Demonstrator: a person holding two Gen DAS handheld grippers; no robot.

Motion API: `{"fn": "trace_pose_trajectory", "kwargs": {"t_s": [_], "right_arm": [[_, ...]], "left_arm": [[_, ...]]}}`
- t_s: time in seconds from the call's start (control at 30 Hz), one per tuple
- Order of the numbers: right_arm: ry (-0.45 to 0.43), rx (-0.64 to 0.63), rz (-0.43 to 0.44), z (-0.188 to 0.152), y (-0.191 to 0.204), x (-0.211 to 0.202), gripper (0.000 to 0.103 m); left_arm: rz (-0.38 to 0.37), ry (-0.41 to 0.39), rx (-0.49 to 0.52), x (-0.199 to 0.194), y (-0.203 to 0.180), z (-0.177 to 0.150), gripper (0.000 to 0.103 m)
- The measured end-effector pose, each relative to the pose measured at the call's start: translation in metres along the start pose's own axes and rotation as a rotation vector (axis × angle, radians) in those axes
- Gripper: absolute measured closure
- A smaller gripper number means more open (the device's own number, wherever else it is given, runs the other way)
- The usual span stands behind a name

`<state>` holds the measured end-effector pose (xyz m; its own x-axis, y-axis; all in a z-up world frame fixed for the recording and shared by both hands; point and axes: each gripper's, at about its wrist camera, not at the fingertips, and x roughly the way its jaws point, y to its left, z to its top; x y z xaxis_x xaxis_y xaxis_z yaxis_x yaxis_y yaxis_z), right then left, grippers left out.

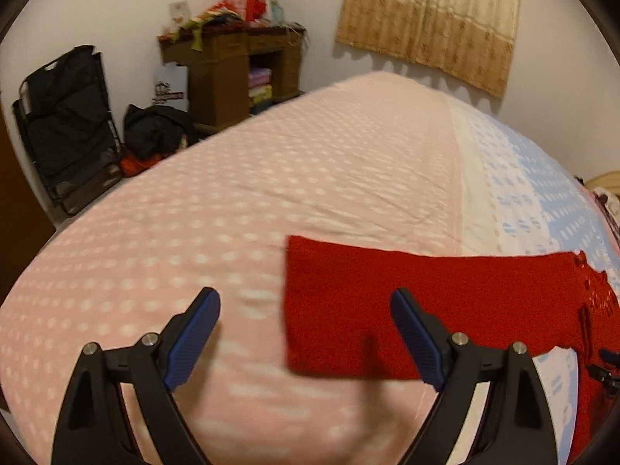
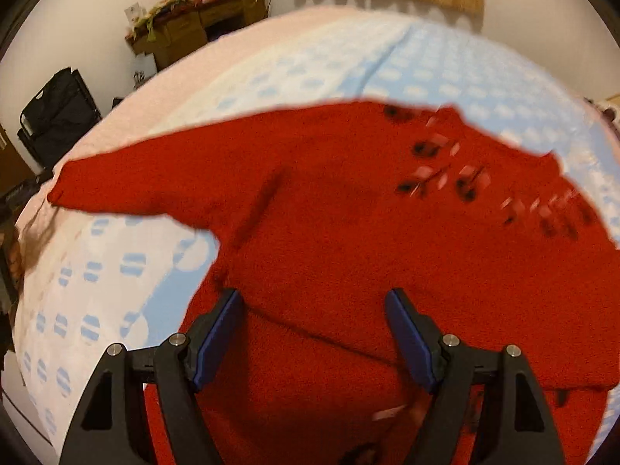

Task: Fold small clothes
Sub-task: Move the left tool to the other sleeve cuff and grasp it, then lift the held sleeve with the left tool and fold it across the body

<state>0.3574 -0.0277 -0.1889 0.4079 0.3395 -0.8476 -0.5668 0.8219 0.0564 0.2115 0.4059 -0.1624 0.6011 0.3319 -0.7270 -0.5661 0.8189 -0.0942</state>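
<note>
Left gripper (image 1: 306,302) spread wide, nothing between the blue pads, over the pink spotted bedsheet (image 1: 232,201) beside the near left sleeve end of a red knitted sweater (image 1: 426,302). Right gripper (image 2: 314,302) likewise wide and empty, above the sweater's body, spread flat on the blue part of the sheet.

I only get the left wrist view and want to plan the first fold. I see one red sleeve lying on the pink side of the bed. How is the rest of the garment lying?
Observer: The red sweater lies spread flat on the blue part of the bedsheet.
Operator: Any pattern on it?
Observer: Yes, dark and pale marks across the chest.
Operator: Is the right tool holding it?
Observer: No, the right tool is open above the sweater's body.
</note>
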Motion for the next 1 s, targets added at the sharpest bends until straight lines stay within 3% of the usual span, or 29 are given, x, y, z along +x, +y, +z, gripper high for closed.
{"fn": "trace_pose_trajectory", "kwargs": {"t_s": [0.1,0.23,0.37,0.57,0.63,0.83,1.0], "right_arm": [[-0.027,-0.064,-0.035,-0.009,0.011,-0.005,0.026],[-0.065,-0.059,0.013,-0.019,0.013,-0.023,0.026],[-0.105,-0.094,0.005,-0.028,0.023,-0.027,0.026],[-0.16,-0.116,0.012,-0.027,0.026,-0.039,0.026],[-0.153,-0.124,0.012,-0.029,0.028,-0.039,0.026],[-0.146,-0.126,0.0,-0.032,0.028,-0.037,0.026],[-0.153,-0.121,-0.002,-0.034,0.027,-0.043,0.026]], "left_arm": [[0.003,0.036,0.031,0.013,-0.011,0.004,0.016],[-0.017,0.073,0.009,0.018,-0.008,0.006,0.027],[-0.008,0.094,0.006,0.022,-0.007,0.005,0.035],[0.005,0.114,0.013,0.022,-0.008,0.005,0.064],[0.003,0.119,0.005,0.023,-0.008,0.008,0.086],[-0.021,0.114,0.009,0.014,-0.014,0.012,0.093],[-0.105,0.071,-0.037,-0.007,-0.017,0.021,0.093]]}}
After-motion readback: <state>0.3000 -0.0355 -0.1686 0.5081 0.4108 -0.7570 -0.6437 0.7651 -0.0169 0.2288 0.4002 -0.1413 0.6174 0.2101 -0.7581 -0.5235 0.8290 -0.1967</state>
